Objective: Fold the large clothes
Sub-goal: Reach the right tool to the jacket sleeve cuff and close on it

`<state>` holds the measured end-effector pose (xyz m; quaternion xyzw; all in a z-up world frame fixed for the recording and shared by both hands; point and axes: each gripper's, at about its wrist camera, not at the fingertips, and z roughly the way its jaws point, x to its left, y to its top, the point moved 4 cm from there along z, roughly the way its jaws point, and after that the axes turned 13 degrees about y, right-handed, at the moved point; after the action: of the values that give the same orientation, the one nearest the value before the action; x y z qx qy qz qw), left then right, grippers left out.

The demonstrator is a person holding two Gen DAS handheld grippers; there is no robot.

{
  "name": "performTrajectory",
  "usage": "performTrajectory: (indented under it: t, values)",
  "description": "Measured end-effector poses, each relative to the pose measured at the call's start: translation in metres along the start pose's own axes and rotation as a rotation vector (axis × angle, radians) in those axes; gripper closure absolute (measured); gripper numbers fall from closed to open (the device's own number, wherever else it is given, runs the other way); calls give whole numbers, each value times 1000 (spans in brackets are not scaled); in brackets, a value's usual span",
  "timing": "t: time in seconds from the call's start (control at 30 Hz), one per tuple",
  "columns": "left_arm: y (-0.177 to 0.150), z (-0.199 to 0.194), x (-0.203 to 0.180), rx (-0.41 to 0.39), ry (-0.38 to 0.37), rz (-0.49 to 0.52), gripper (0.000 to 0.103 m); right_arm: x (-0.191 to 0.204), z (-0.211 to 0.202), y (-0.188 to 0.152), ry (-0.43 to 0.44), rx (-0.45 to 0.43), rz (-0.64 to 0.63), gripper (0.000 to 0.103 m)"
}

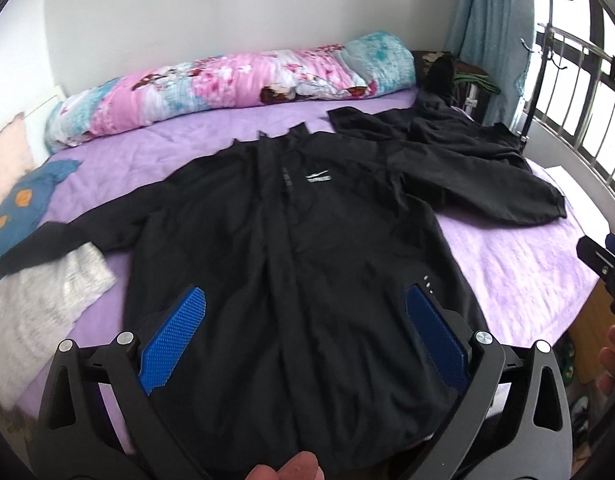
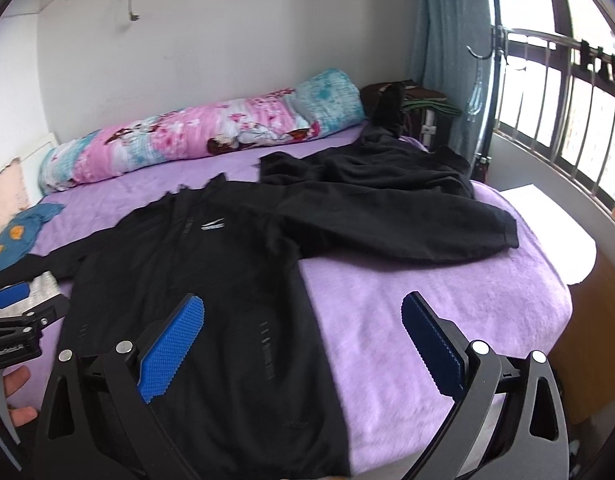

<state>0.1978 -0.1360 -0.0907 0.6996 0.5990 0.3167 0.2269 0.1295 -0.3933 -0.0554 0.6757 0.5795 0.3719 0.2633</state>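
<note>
A large black jacket [image 1: 307, 240] lies spread flat, front up, on the purple bed, with a white chest logo [image 1: 318, 177]. Its sleeves reach out left and right [image 1: 487, 184]. My left gripper [image 1: 303, 312] is open and empty, held above the jacket's lower half. My right gripper [image 2: 303, 320] is open and empty above the jacket's [image 2: 195, 280] right hem edge and the bare sheet. The right gripper also shows at the right edge of the left wrist view [image 1: 605, 264]. The left gripper shows at the left edge of the right wrist view [image 2: 15, 312].
A rolled floral quilt [image 1: 227, 84] lies along the far wall. A second black garment [image 2: 367, 168] lies at the back right. A grey cloth [image 1: 39, 304] and a blue cushion [image 1: 23, 204] lie at the left. Window bars [image 2: 567, 128] and a curtain stand at the right.
</note>
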Motion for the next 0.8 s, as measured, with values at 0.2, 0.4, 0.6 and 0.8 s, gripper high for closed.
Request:
performTrajectory:
  t: [0.2, 0.4, 0.6, 0.8]
  values:
    - [24, 55, -62, 0, -38, 35, 6, -70, 48, 20, -43, 0, 53, 6]
    - [32, 133, -144, 51, -87, 57, 6, -156, 95, 35, -162, -5, 101, 6]
    - [46, 188, -215, 56, -122, 83, 6, -243, 124, 55, -273, -45, 168, 6]
    - [52, 222, -260, 70, -120, 103, 6, -321, 151, 65, -338, -66, 229, 6]
